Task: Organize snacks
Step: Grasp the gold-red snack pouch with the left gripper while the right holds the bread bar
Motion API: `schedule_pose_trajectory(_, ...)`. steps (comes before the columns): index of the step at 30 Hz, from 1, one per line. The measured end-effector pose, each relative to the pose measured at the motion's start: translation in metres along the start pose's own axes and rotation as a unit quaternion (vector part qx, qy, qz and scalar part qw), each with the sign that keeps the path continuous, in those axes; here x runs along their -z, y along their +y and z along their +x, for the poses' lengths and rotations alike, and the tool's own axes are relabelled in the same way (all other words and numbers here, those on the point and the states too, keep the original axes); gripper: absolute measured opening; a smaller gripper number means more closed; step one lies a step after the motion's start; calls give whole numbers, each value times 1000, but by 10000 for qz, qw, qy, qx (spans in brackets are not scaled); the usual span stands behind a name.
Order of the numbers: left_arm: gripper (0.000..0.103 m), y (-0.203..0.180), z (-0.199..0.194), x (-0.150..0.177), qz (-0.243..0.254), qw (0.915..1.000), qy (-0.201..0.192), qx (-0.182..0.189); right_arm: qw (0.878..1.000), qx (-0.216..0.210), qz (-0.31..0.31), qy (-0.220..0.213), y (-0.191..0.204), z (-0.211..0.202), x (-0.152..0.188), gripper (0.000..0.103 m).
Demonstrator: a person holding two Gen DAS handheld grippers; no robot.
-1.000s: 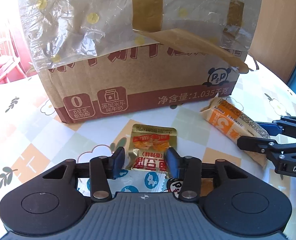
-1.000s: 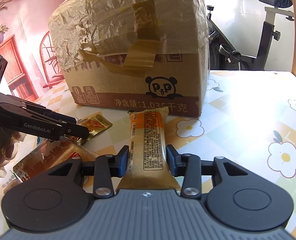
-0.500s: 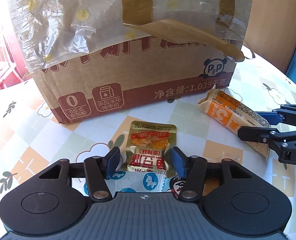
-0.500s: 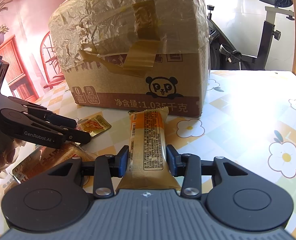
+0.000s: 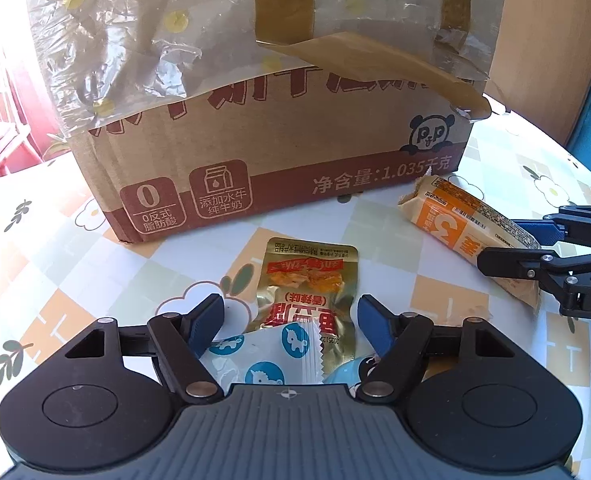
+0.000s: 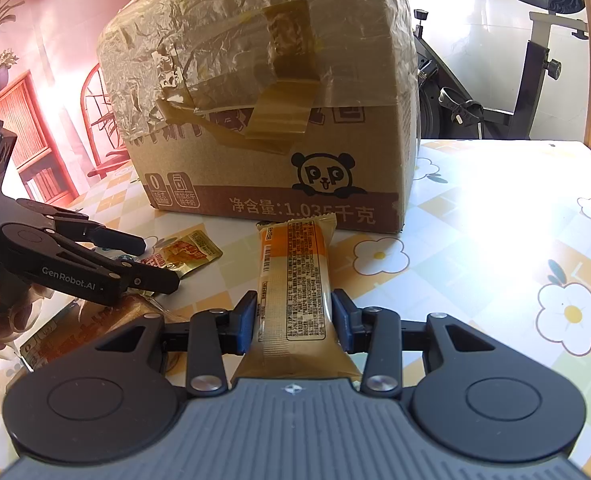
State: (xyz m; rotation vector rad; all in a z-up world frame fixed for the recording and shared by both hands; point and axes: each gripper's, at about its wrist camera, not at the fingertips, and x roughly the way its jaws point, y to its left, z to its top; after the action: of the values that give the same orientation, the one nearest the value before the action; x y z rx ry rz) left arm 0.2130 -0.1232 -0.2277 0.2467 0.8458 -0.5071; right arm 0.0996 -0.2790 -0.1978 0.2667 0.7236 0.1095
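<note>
The right gripper lies low over the table, pointing at the cardboard box, pads clamped on the orange snack bar. The left gripper hovers spread wide around the gold snack packet.

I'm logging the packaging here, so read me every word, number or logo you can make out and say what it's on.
"净含量:1.035千克" on the cardboard box.
"0反式脂肪酸" and "添加水牛纯牛奶" on its icons.
"P P" on its panda logo.
"GenRobot.AI" on the left gripper.
"3" on the orange snack bar that the right gripper holds.
Gold packet: print too small.
</note>
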Motion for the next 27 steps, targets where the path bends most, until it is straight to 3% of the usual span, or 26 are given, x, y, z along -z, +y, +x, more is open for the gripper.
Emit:
schedule_pose_trajectory(2,66,-1,0,-1,71,9999,-33,80,10000,0,1,-1,0,0,0,42)
schedule_pose_trajectory(3,54,-2,-1,-1,106,9999,-58,120,10000,0,2,-1,0,0,0,42)
schedule_pose_trajectory(4,48,-4,-1,-3,145,9997,-73,171,10000,0,2,-1,0,0,0,42)
schedule_pose_trajectory(16,38,-3,2,-12,-168,9995,-69,258,10000,-8,6,-3,0,0,0,42)
schedule_pose_trajectory(19,29,-3,-2,-12,-141,9996,-161,188,10000,-7,5,-4,0,0,0,42)
schedule_pose_trajectory(25,32,-5,-1,-11,-38,9998,-140,165,10000,-14,6,-4,0,0,0,42)
schedule_pose_trajectory(27,52,-3,2,-12,-124,9999,-55,95,10000,-23,3,-3,0,0,0,42)
